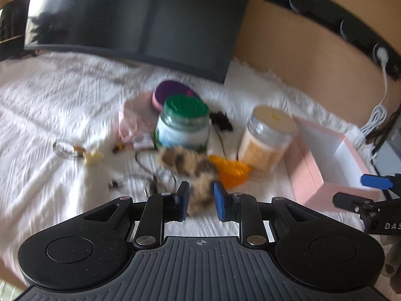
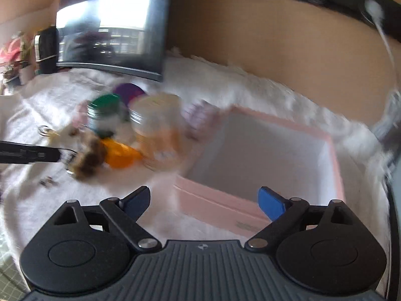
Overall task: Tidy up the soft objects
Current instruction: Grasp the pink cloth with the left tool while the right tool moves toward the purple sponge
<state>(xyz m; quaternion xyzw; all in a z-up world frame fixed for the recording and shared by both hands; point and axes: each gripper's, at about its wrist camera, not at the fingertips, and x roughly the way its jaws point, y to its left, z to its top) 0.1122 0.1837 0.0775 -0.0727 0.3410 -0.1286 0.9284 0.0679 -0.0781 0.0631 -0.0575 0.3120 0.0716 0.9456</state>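
Leopard-print scrunchie, fuzzy and tan with dark spots, is sitting between the blue pads of the left tool, its near end lying in the gap while the rest is stretching ahead of the tips toward the jars; the pads appear to be pressing on it, though blur is making the contact hard to judge. In the right wrist view the same scrunchie is hanging at the end of the left tool's dark finger, far off to the left of the right tool. Just beyond the left tool's tips an orange soft piece is lying beside the scrunchie, and past it a green-lidded jar and a cream-lidded jar are standing upright on the white furry cover. A purple-lidded pink container is sitting behind the green-lidded jar. To the right of the left tool a pink box is lying open. The right tool is standing released, its jaws spread wide with nothing between them, hovering over the near wall of the pink box, whose white inside is showing straight ahead. A dark screen is leaning at the far side of the cover.
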